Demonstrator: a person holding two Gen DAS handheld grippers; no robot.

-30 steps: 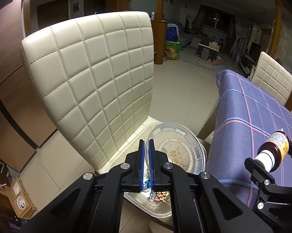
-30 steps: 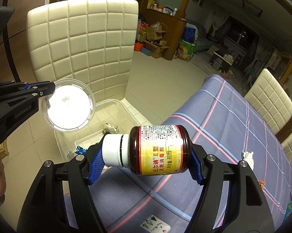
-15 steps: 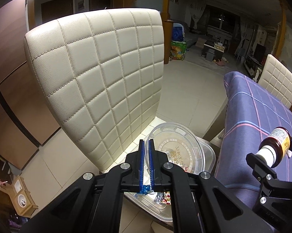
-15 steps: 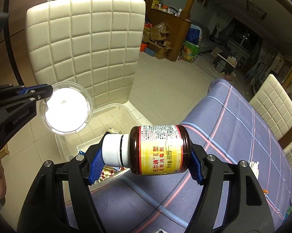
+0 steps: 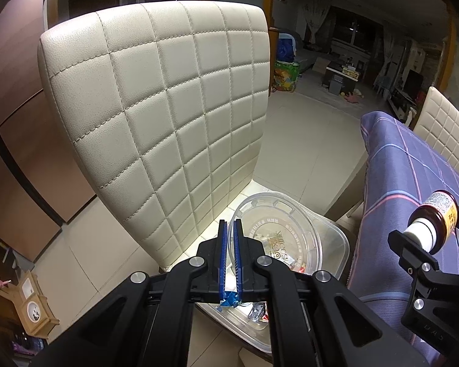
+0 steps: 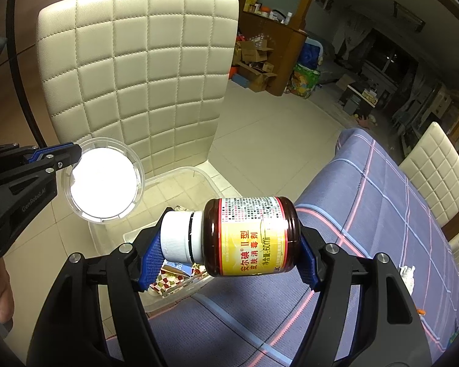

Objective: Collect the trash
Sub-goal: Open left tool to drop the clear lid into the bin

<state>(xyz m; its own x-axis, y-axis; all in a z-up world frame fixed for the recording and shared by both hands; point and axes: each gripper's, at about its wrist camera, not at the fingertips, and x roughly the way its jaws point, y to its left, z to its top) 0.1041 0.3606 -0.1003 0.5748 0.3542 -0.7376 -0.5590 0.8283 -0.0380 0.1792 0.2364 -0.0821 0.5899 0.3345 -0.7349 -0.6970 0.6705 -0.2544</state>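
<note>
My left gripper (image 5: 229, 244) is shut on the rim of a round clear plastic lid (image 5: 275, 238) and holds it over a clear plastic bin (image 5: 336, 253) on the chair seat. The lid (image 6: 104, 180) glares white in the right wrist view, held by the left gripper (image 6: 73, 153). My right gripper (image 6: 229, 260) is shut on a brown bottle (image 6: 251, 238) with a white cap and yellow label, held sideways above the bin (image 6: 180, 180) and the table edge. The bottle (image 5: 434, 223) also shows in the left wrist view. Wrappers (image 6: 168, 278) lie in the bin.
A cream quilted chair back (image 5: 156, 122) rises just behind the bin. A table with a purple plaid cloth (image 6: 382, 214) is on the right, with a white crumpled scrap (image 6: 406, 272) on it. More cream chairs (image 6: 437, 171) stand beyond. Tiled floor (image 5: 306, 140) lies ahead.
Both grippers have moved left toward the chair and bin with their loads. The bin now shows more fully under the bottle; both grips are unchanged.
</note>
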